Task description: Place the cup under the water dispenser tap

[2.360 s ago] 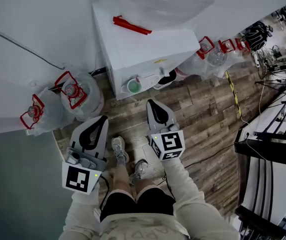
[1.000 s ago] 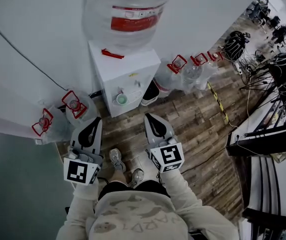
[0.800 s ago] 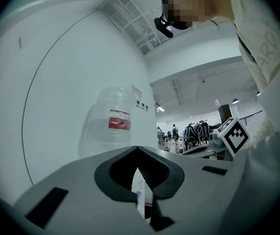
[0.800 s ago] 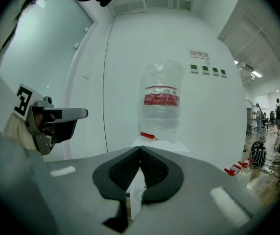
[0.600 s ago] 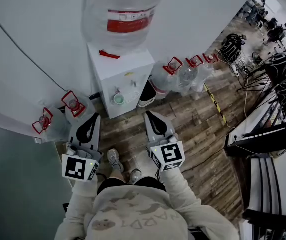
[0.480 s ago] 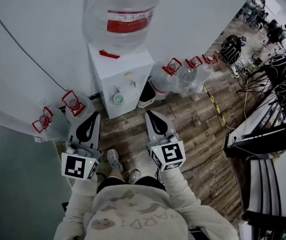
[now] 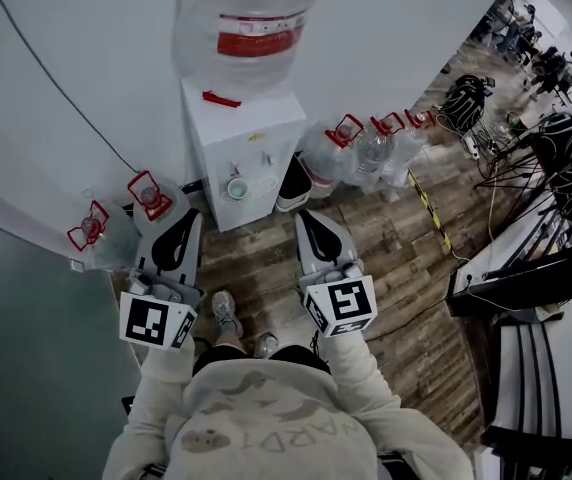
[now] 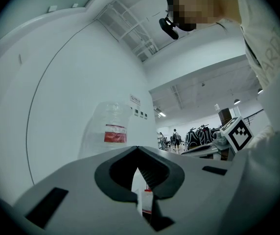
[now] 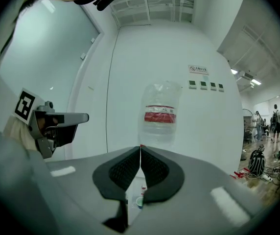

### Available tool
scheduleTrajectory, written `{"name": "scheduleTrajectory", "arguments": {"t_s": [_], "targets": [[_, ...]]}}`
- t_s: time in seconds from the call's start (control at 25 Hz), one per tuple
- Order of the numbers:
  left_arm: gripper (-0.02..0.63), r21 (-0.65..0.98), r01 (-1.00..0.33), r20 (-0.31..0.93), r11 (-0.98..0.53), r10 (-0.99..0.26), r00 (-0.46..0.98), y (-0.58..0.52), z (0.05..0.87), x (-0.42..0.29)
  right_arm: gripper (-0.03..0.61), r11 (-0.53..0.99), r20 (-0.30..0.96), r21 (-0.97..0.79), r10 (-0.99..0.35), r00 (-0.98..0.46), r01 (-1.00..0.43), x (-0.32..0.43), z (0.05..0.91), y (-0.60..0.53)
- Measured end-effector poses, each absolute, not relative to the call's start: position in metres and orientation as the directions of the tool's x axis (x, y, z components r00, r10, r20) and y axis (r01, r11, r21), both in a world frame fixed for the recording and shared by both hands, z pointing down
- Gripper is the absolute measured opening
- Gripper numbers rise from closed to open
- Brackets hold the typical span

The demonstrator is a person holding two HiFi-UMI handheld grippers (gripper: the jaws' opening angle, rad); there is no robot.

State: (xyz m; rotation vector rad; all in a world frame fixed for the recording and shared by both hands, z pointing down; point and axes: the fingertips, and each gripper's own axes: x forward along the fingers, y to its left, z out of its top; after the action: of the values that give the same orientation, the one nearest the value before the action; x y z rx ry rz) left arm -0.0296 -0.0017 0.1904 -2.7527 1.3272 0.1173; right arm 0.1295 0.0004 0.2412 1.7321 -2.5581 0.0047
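Worn wood-plank floor [image 7: 386, 238] against a plain white wall, and both chunky grey plastic grippers are pinched closed on nothing: left gripper [image 7: 188, 217] and right gripper [image 7: 304, 216], side by side and pointing at the wall. Past their tips stands the boxy white water dispenser [image 7: 251, 128] with a big clear round bottle [image 7: 251, 18], red label, on top. The small round cup [image 7: 236, 188], greenish inside, sits on the dispenser's front ledge, and clear jugs [image 7: 146, 196] with red handles are on the floor beside it.

White wall [image 7: 416, 28] crossed by a thin dark cable [image 7: 61, 86]; wood-plank floor [image 7: 406, 258]; dark desks [image 7: 526, 278] at right; ceiling lights [image 9: 250, 80] overhead
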Motion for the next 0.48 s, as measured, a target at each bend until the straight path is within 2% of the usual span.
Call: {"name": "scheduleTrajectory", "arguments": {"t_s": [0.48], "targets": [[0.005,-0.057,-0.783,-0.124,-0.62,-0.774,0.621,0.023,0.181,-0.023,0.009,0.372,0.002,0.044,-0.928,-0.373,-0.927,0.134,0.221,0.024]]}}
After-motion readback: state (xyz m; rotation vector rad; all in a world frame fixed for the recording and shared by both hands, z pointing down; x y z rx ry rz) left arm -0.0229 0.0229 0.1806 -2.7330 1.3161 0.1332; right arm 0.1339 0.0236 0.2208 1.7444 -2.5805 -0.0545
